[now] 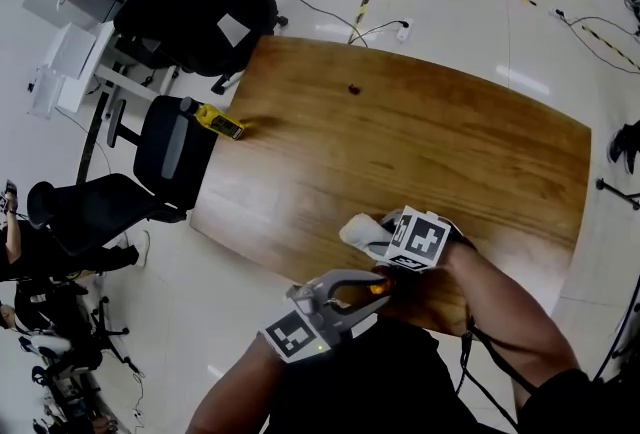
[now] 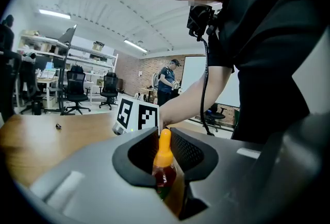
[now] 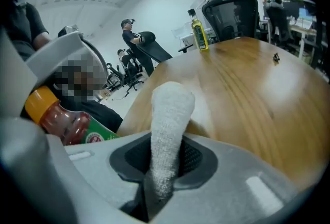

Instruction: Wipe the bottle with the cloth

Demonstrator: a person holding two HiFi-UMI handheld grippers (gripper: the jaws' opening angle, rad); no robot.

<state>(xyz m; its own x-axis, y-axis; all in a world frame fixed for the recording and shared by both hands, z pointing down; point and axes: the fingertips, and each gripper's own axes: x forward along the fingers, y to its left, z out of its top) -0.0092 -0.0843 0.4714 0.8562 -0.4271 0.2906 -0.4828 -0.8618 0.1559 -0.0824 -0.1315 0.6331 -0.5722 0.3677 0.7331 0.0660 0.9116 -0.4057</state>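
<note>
Two strays beyond the cloth [image 1: 360,230]: yellow bottle [image 1: 220,121]; small dark bit [image 1: 353,89]

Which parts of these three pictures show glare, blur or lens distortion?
Head view: table edges bow from the wide lens, soft glare on its wood. Left gripper view: dark round corners, bottle sharp. Right gripper view: glare on the table, cloth sharp.
</note>
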